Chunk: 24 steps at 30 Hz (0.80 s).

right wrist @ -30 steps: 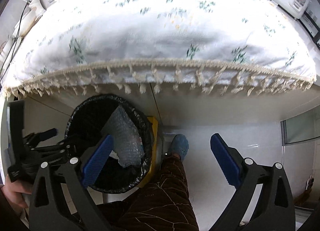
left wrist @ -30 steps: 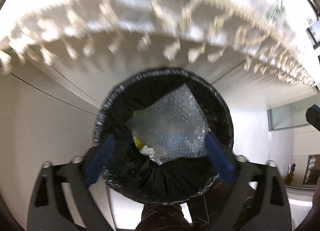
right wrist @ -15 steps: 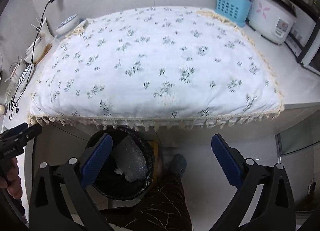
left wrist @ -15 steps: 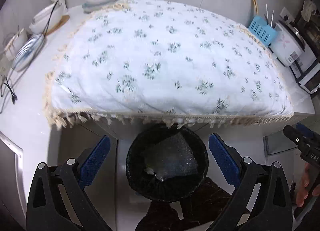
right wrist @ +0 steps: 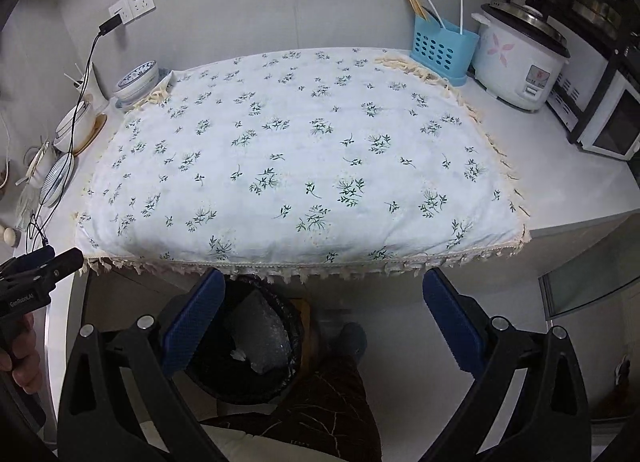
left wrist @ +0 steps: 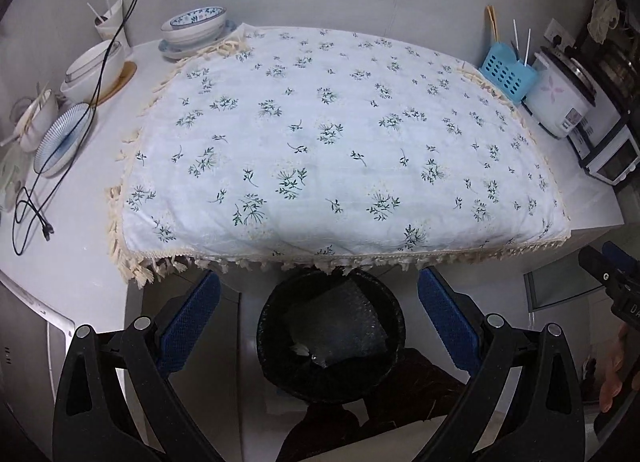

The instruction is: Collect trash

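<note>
We are holding the left gripper [left wrist: 319, 320] above the trash bin [left wrist: 330, 386], its blue pads [left wrist: 188, 320] spread wide and gripping nothing. We are holding the right gripper [right wrist: 320, 320] just to the right of the bin, its pads [right wrist: 192, 316] likewise wide apart and empty. The bin, lined with a black bag, is standing on the floor directly below the front edge of the counter, and we are looking down into it past our own leg and slippered foot [right wrist: 354, 338]. Inside the bin a sheet of bubble wrap [left wrist: 340, 328] is lying crumpled, with a small white scrap [left wrist: 301, 349] beside it. We are judging the wrap to be very light, soft and springy, somewhat slick, so a pinch on a bunched corner or fold would hold better than on a flat face. Above the bin, a white floral tablecloth [left wrist: 332, 142] with a tasselled fringe is covering the counter, and we are seeing no loose trash on it. Left of the cloth are stacked bowls [left wrist: 194, 28] and a black cable [left wrist: 60, 134]; right of it are a blue utensil basket [left wrist: 506, 74] and a rice cooker [left wrist: 560, 102].
</note>
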{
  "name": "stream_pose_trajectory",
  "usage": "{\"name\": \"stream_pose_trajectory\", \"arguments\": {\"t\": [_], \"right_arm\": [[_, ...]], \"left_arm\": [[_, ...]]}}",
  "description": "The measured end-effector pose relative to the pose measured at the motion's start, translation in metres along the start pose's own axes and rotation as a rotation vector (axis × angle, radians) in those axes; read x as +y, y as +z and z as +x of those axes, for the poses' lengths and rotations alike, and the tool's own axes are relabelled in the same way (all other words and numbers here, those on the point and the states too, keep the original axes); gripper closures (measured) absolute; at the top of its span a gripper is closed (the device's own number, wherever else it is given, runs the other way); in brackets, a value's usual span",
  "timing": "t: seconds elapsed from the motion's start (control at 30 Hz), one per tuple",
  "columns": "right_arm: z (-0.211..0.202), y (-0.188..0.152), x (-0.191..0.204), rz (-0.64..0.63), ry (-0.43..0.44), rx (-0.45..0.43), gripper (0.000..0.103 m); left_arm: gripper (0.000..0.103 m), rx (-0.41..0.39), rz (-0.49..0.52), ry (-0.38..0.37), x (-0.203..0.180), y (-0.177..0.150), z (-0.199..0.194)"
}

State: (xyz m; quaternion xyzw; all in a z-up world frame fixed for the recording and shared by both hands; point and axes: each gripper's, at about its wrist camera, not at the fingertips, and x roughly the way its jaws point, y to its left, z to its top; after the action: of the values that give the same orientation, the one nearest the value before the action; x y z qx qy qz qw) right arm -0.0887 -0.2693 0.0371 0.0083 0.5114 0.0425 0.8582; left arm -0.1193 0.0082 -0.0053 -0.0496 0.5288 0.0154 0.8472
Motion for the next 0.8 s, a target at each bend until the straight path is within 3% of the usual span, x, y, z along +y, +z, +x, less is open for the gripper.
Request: {"name": "stream_pose_trajectory", "arguments": {"t": [0.8], "right_arm": [[0.0057, 0.0070, 0.0044, -0.009, -0.012, 0.015, 0.008]], "left_arm": [[0.006, 0.005, 0.034, -0.001, -0.0012, 0.0025, 0.0043]]}}
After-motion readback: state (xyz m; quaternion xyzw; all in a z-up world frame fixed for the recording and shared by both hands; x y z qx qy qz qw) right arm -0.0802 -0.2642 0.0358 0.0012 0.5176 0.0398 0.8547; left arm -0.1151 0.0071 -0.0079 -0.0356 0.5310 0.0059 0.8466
